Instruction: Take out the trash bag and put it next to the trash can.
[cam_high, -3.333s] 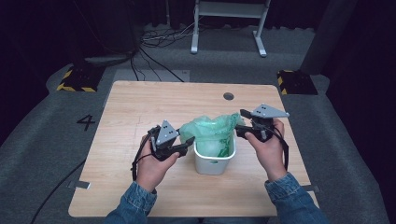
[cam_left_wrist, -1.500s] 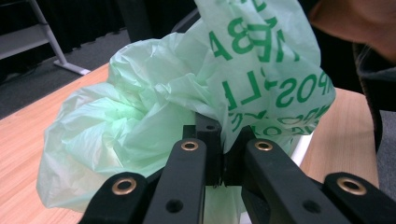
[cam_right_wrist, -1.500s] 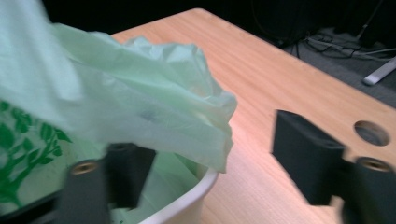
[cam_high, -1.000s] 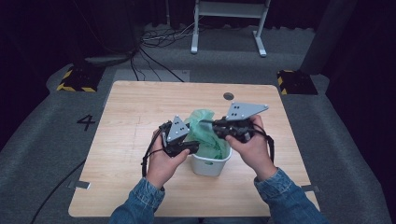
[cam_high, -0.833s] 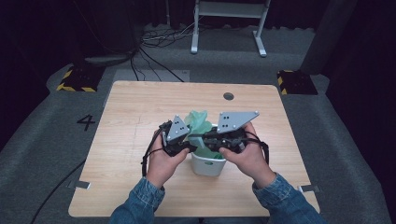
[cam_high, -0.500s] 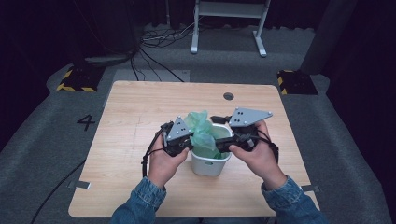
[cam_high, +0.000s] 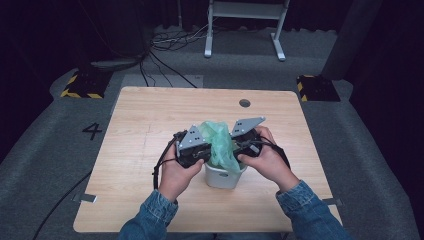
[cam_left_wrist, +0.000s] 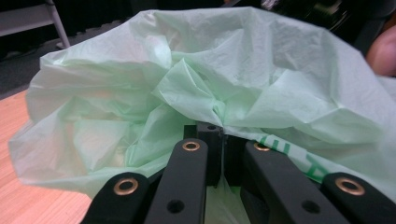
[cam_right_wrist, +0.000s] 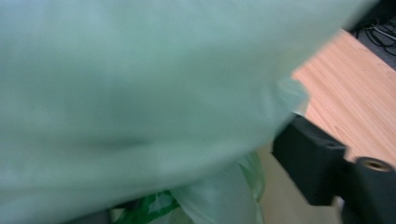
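A wooden table (cam_high: 150, 125) carries a small white bin (cam_high: 225, 176) near its middle. A pale green plastic bag (cam_high: 220, 142) bulges up out of the bin. The left gripper (cam_high: 202, 154), at the bag's left, pinches a fold of the film between pressed-together jaws. The right gripper (cam_high: 240, 146), at the bag's right, has just been closing; its jaws stand apart, the film bunched against them.
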